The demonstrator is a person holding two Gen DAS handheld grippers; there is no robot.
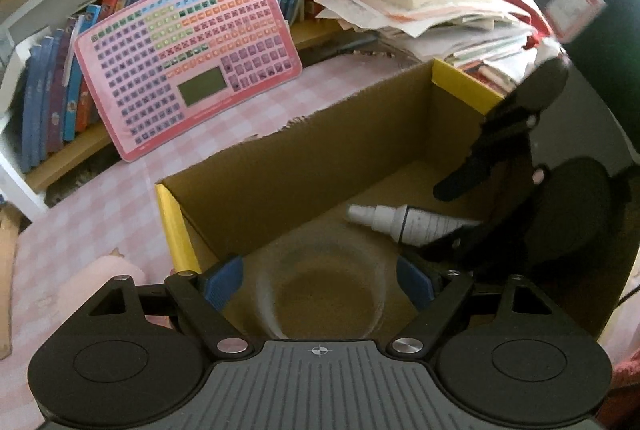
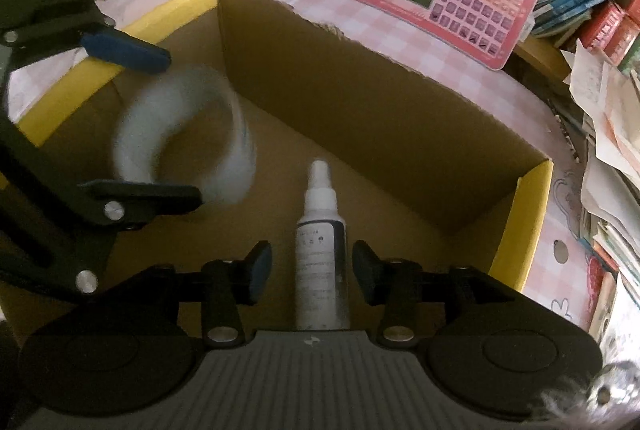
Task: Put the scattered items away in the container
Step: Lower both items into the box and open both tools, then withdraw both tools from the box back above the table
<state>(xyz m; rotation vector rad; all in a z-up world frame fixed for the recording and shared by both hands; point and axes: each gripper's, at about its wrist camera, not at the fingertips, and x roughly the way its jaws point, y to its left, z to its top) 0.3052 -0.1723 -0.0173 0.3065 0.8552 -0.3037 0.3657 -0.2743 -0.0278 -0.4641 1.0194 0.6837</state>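
box: cardboard box point(image 2: 360, 102) with yellow flaps is sitting open on the pink checked tablecloth point(image 1: 100, 214)
inside: white spray bottle point(image 2: 320, 250) is lying flat on the box floor, next to a blurry clear plastic cup point(image 2: 184, 134)
right gripper point(image 2: 312, 270): jaws are standing apart either side of the bottle, not pressing it
left gripper point(image 1: 320, 280): jaws are gaping wide around the cup; can't tell if they're touching it

Inside the cardboard box point(image 2: 400, 118), the floor's far right half lies open for passage, while the spray bottle point(image 2: 322, 250), the blurred clear cup point(image 2: 184, 134) and the left gripper point(image 2: 160, 126) crowd the near left portion.
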